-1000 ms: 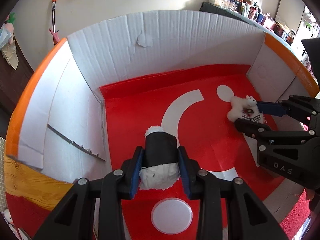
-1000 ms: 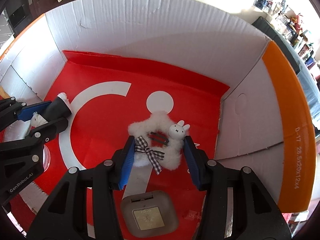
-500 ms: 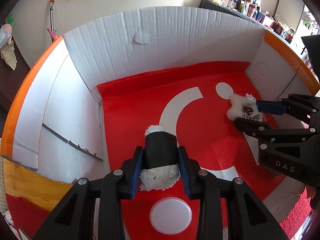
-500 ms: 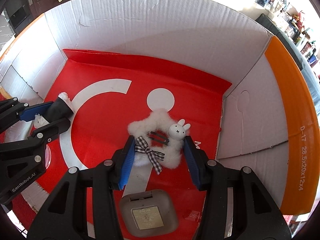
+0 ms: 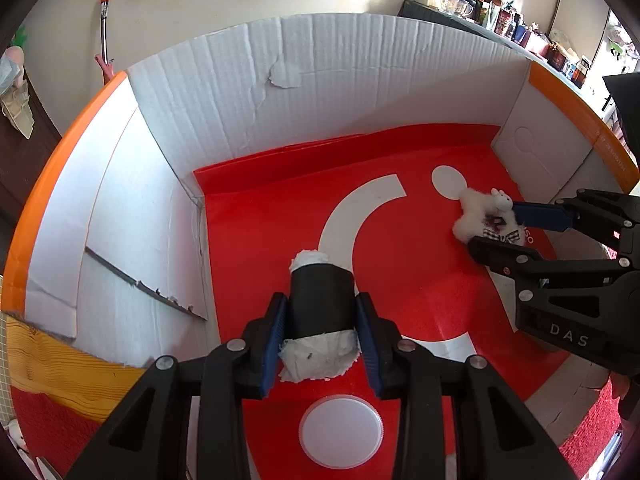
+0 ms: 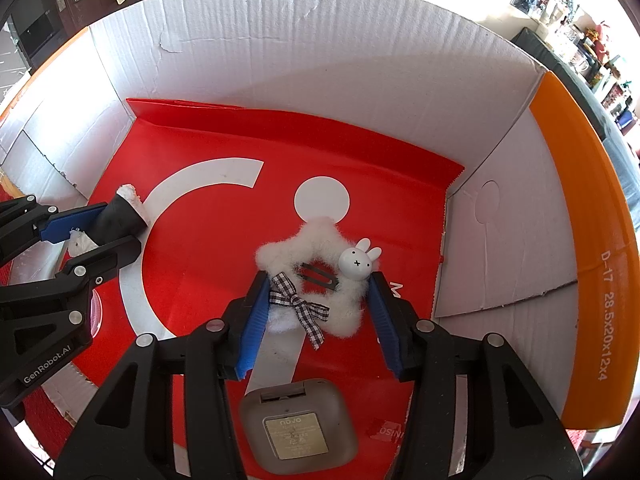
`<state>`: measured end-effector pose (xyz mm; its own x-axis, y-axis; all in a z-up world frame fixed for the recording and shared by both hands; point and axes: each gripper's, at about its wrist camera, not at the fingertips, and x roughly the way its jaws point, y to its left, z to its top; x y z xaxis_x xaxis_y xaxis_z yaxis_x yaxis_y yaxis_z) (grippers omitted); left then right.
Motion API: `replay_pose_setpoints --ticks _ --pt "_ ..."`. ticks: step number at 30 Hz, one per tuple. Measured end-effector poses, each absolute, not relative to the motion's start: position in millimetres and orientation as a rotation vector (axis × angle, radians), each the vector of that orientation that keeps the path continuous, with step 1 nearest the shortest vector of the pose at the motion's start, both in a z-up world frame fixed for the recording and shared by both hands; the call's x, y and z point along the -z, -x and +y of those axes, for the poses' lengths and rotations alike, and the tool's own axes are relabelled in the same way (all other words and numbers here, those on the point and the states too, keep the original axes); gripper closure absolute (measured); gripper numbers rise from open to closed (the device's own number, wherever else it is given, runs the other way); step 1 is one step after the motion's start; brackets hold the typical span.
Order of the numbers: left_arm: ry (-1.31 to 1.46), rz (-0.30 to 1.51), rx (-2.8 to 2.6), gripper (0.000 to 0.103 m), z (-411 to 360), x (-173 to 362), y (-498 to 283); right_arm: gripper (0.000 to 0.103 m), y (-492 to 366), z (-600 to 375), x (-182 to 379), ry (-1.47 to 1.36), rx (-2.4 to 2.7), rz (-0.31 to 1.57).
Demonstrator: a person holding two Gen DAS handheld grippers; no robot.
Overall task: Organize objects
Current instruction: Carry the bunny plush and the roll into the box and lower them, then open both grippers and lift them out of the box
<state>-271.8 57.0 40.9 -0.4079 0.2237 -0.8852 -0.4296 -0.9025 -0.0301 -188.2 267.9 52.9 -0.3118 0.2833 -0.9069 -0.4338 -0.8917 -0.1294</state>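
inside the cardboard box (image 5: pixel 332 80), on its red floor sheet (image 5: pixel 280 216) with the white arc and dot printed on it, both grippers reach down at a steep angle. the left gripper (image 5: pixel 321 334) is clenched on a black roll (image 5: pixel 320 300) with crumpled white paper sticking out of both ends; its blue pads press the roll's two sides. the roll sits toward the box's left wall, just off the foot of the white arc, and a round white lid (image 5: pixel 340 432) lies on the floor nearer the camera, below the roll.

toward the right wall, the right gripper (image 6: pixel 318 312) straddles a fluffy white star-shaped hair clip (image 6: pixel 320 280), which carries a small white rabbit head (image 6: pixel 356 262), a black-and-white checked bow (image 6: pixel 298 306) and a dark metal clip at its centre. the left pad touches the fluff at the bow; the right pad sits against the fluff below the rabbit head. the fluff does not look squeezed, so whether the jaws truly grip it cannot be told. the clip rests on the floor just below the white dot. a grey rounded case (image 6: pixel 298 428) with a label lies near the front edge, below the clip.

from the left wrist view the right gripper shows at the right edge with the clip between its fingers; the two grippers are well apart.
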Motion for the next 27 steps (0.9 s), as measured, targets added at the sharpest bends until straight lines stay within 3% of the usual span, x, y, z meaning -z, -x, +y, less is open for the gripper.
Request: replay_pose_setpoints --ticks 19,27 --pt "1.413 0.259 -2.328 0.065 50.7 -42.1 272.6 0.048 185.9 241.2 -49.3 1.508 -2.228 0.197" --pt "1.398 0.262 -2.338 0.057 51.5 -43.8 269.9 0.046 185.4 242.5 -49.5 1.508 -2.230 0.192"
